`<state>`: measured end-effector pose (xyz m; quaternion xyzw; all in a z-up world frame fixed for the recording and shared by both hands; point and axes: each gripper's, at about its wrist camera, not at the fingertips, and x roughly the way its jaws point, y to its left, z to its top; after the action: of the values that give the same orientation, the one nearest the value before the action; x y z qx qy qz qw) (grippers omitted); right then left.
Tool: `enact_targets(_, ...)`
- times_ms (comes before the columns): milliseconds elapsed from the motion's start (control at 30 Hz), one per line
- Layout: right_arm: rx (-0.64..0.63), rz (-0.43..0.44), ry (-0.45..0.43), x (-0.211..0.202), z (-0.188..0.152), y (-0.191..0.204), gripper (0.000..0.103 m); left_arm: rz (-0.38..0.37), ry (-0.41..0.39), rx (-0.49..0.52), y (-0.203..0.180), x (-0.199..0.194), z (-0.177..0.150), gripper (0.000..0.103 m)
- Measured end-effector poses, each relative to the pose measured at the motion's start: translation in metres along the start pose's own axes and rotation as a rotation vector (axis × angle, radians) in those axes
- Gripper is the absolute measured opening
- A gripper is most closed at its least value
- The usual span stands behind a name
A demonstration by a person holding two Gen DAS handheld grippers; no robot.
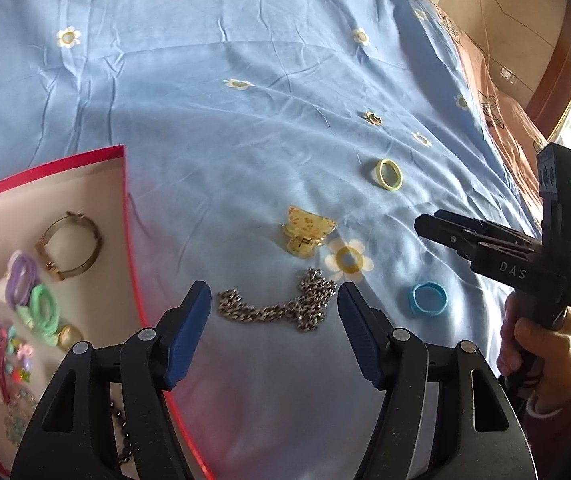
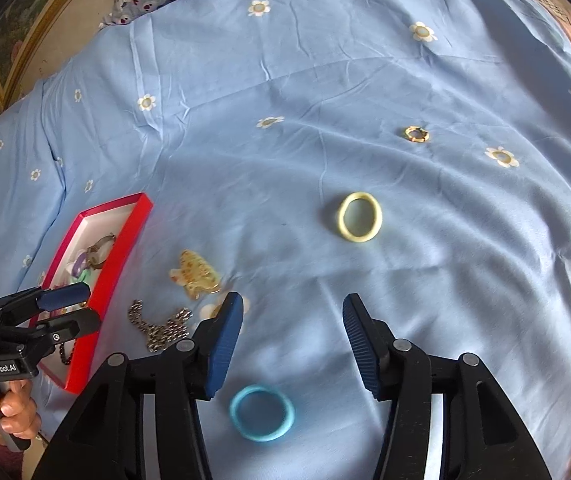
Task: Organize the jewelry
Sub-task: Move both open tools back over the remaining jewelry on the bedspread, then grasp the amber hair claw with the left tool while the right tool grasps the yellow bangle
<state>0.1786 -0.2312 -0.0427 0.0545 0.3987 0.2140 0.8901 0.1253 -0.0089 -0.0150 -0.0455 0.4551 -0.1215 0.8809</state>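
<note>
**Loose jewelry on blue bedsheet, red box at left**

Left gripper (image 1: 273, 312) spread apart, empty, above a silver chain (image 1: 285, 306) heaped in loose curls on the flowered sheet (image 1: 205, 120). Right gripper (image 2: 291, 336) also apart, empty, just beyond a thick blue ring (image 2: 262, 412) lying flat. Farther off: pale yellow ring (image 2: 359, 217), gold butterfly clip (image 2: 196, 274), small gold ring (image 2: 416, 134). Inside the red box (image 1: 127, 216): gold bangle (image 1: 70, 246), purple and green hair ties, beads.
</note>
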Motion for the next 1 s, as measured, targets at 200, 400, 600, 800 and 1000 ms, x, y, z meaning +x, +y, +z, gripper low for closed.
enact_targets(200, 0.013, -0.03, 0.003, 0.013, 0.012, -0.018, 0.061, -0.011, 0.022, 0.003, -0.008, 0.021, 0.013, 0.068)
enact_targets(400, -0.003, -0.055, 0.009, 0.032, 0.029, -0.027, 0.061, 0.001, 0.032, 0.012, -0.014, 0.044, 0.027, 0.068)
enact_targets(600, -0.025, -0.077, 0.038, 0.053, 0.036, -0.027, 0.06, 0.019, 0.046, 0.035, -0.02, 0.066, 0.034, 0.066)
enact_targets(800, -0.026, -0.111, 0.039, 0.059, 0.036, -0.029, 0.016, -0.02, 0.076, 0.022, -0.016, 0.079, 0.032, 0.022)
enact_targets(1000, -0.019, -0.099, 0.019, 0.051, 0.035, -0.029, 0.003, -0.036, 0.045, 0.008, -0.013, 0.066, 0.026, 0.022)
